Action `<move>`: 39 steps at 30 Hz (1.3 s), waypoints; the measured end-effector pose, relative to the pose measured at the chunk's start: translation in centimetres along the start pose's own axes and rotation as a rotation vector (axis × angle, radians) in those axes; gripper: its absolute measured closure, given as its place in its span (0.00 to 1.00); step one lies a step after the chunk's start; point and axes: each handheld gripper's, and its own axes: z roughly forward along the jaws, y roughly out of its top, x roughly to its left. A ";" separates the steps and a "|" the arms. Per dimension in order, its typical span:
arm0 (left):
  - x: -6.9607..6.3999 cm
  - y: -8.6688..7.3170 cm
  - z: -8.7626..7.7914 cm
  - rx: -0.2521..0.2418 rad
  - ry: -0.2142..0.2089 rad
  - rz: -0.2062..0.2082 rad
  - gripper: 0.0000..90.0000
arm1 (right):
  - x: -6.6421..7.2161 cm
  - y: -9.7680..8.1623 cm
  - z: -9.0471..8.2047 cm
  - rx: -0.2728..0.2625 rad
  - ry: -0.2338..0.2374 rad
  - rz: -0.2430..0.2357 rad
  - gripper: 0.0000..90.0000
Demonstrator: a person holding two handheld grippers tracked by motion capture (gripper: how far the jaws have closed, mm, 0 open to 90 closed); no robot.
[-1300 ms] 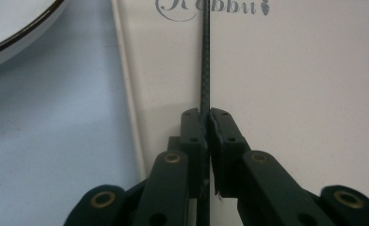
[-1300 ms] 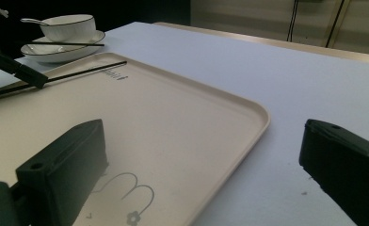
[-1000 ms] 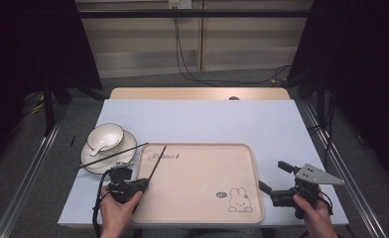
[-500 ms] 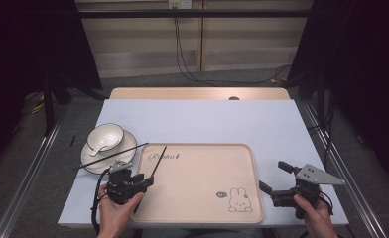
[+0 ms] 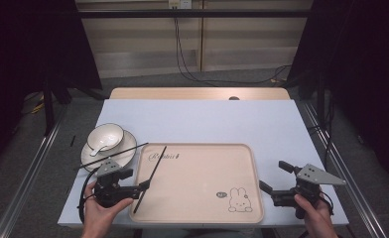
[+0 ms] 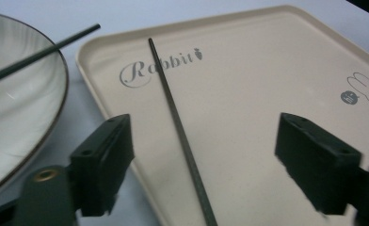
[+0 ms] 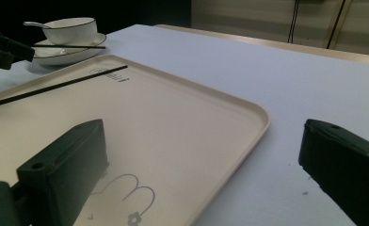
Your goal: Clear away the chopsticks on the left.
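The left gripper (image 5: 142, 187) is hovering at the beige rabbit tray's (image 5: 242, 153) left edge; its jaws have just been opening and are standing wide, gripping nothing. One black chopstick (image 6: 180, 129) is lying on the tray between them, untouched. The second chopstick (image 5: 112, 155) is resting across the plate (image 5: 125, 151) beside the tray. The right gripper (image 5: 274, 177) is waiting wide open and empty just right of the tray.

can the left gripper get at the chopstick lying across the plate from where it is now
Probably yes: the left gripper is open, and the chopstick on the plate lies close by with nothing between them.
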 end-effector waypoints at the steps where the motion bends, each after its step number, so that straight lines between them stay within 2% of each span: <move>1: 0.3 -0.1 -0.5 -0.009 -0.017 0.036 0.17 | 0.0 0.0 0.0 -0.001 -0.001 -0.008 0.01; 2: 0.3 -0.1 -0.5 -0.009 -0.017 0.036 0.15 | 0.0 0.0 0.0 -0.001 -0.001 -0.008 0.01; 3: 0.5 -0.3 -1.1 -0.034 -0.017 0.060 0.13 | 0.0 0.0 0.0 -0.001 0.001 -0.008 0.01; 5: 0.9 -0.4 -1.7 -0.052 -0.029 0.075 0.10 | 0.0 0.0 0.0 -0.002 0.001 -0.009 0.01; 8: 1.2 -0.5 -2.3 -0.072 -0.020 0.079 0.06 | 0.0 0.0 0.0 -0.001 0.002 -0.009 0.01; 9: 1.8 -0.7 -3.0 -0.078 -0.039 0.093 0.05 | 0.0 0.0 0.1 -0.001 -0.001 -0.007 0.01; 10: 1.8 -0.7 -3.0 -0.078 -0.039 0.093 0.05 | 0.0 0.0 0.1 0.000 -0.001 -0.007 0.01; 11: 2.3 -1.0 -3.6 -0.072 -0.061 0.105 0.05 | 0.0 0.0 0.1 0.002 0.003 -0.007 0.01; 12: 2.6 -1.1 -3.9 -0.079 -0.075 0.099 0.05 | 0.0 0.0 0.1 0.001 0.003 -0.008 0.01; 15: 3.5 -1.5 -4.8 -0.089 -0.085 0.120 0.04 | 0.0 0.0 0.1 0.003 0.000 -0.010 0.01; 16: 3.5 -1.5 -4.8 -0.089 -0.085 0.120 0.03 | 0.0 0.0 0.1 0.003 0.000 -0.010 0.01; 17: 4.2 -1.8 -5.4 -0.087 -0.092 0.124 0.03 | 0.0 0.0 0.1 0.003 0.000 -0.010 0.01; 20: 5.0 -2.0 -5.8 -0.097 -0.078 0.102 0.03 | 0.0 0.0 0.1 0.003 0.000 -0.009 0.01; 21: 5.8 -2.1 -6.1 -0.103 -0.083 0.090 0.03 | 0.0 0.0 0.1 0.003 0.000 -0.008 0.01; 24: 6.6 -2.2 -6.4 -0.096 -0.085 0.084 0.03 | 0.0 0.0 0.2 0.004 0.002 -0.009 0.01; 25: 7.3 -2.1 -6.6 -0.098 -0.085 0.098 0.03 | 0.0 0.0 0.2 0.002 -0.001 -0.007 0.01; 26: 7.3 -2.1 -6.6 -0.098 -0.085 0.098 0.04 | 0.0 0.0 0.2 0.002 -0.001 -0.007 0.01; 27: 8.1 -2.0 -6.8 -0.096 -0.069 0.100 0.04 | 0.0 0.0 0.2 0.003 -0.001 -0.009 0.01; 28: 8.1 -2.0 -6.8 -0.096 -0.069 0.100 0.04 | 0.0 0.0 0.2 0.003 -0.001 -0.006 0.01; 30: 8.8 -1.8 -6.8 -0.081 -0.070 0.118 0.07 | 0.0 0.0 0.2 0.009 -0.001 -0.009 0.01; 33: 10.1 -1.3 -6.6 -0.049 -0.079 0.124 0.09 | 0.0 0.0 0.2 0.008 0.001 -0.008 0.01; 34: 10.1 -1.3 -6.6 -0.049 -0.079 0.124 0.11 | 0.0 0.0 0.2 0.008 -0.002 -0.010 0.01; 35: 10.8 -1.1 -6.4 -0.043 -0.078 0.120 0.11 | 0.0 0.0 0.2 0.006 -0.001 -0.007 0.01; 38: 11.5 -0.8 -6.3 -0.027 -0.088 0.126 0.11 | 0.0 0.0 0.2 0.006 -0.005 -0.009 0.01; 39: 12.1 -0.6 -6.2 -0.027 -0.083 0.112 0.10 | 0.0 0.0 0.2 0.006 -0.004 -0.009 0.01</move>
